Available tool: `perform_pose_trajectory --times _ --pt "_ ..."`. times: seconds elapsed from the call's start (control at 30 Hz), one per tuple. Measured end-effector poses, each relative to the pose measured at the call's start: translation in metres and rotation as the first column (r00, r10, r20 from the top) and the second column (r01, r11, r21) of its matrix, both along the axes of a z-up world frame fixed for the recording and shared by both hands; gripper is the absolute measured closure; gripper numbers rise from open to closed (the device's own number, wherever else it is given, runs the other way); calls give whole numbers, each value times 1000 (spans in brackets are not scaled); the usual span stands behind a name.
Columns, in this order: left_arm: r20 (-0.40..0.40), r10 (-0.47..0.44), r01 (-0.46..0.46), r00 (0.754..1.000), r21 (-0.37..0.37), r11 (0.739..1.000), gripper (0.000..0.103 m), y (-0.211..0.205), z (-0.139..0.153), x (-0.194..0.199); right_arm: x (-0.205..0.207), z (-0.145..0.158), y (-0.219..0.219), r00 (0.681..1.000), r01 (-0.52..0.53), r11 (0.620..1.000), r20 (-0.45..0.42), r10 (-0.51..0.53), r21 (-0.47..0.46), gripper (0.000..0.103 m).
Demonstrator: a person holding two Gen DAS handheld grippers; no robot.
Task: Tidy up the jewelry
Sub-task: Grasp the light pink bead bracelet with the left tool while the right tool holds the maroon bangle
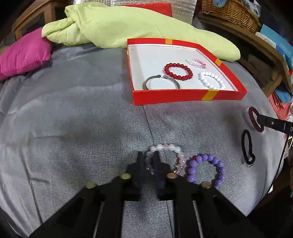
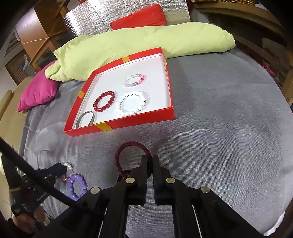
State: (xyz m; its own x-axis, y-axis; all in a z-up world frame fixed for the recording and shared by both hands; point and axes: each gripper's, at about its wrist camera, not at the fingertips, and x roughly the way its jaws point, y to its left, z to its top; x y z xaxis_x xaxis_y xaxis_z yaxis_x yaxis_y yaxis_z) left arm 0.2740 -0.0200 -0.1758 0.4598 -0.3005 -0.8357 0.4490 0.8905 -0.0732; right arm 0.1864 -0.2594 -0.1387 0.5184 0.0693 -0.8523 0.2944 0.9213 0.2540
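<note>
A red box with a white floor lies on the grey cover. In it lie a red bead bracelet, a white bead bracelet, a pink-and-clear one and a metal bangle. My left gripper is shut on the left side of a pale pink bead bracelet that rests on the cover. Beside it lie a purple bead bracelet and a black hair tie. My right gripper is shut on a dark red hair tie, in front of the box.
A long green cushion lies behind the box, with a pink cushion at the far left and a red one behind. A wicker basket and wooden shelves stand along the right edge.
</note>
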Motion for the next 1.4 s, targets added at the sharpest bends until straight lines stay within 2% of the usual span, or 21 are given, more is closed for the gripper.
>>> perform_pose_trajectory --times 0.1,0.3,0.37,0.5,0.63,0.7,0.93,1.4 --pt "34 -5 4 999 16 1000 95 -2 4 -3 -1 2 1 1000 3 1000 12 -3 2 98" --pt "104 66 -63 992 -33 998 95 13 23 1 -2 11 6 998 -15 1000 69 13 20 98" --pt "126 91 -86 988 -47 995 95 18 29 2 -2 16 14 995 -33 999 93 33 -3 98" --pt "168 106 -95 980 -71 993 95 23 42 -3 -2 25 34 987 -72 992 135 86 -103 98" --pt "223 98 -83 970 -80 993 95 21 52 -11 -7 37 59 971 -106 964 185 153 -245 98" --pt "236 98 -79 967 -86 993 95 20 55 -13 -9 39 66 966 -111 953 194 170 -284 98" --pt "254 97 -80 962 -77 994 95 13 58 -15 -8 40 79 967 -101 924 183 178 -369 98" --pt "270 90 -76 959 -59 995 95 6 60 -18 -7 41 85 971 -88 910 171 169 -405 98"
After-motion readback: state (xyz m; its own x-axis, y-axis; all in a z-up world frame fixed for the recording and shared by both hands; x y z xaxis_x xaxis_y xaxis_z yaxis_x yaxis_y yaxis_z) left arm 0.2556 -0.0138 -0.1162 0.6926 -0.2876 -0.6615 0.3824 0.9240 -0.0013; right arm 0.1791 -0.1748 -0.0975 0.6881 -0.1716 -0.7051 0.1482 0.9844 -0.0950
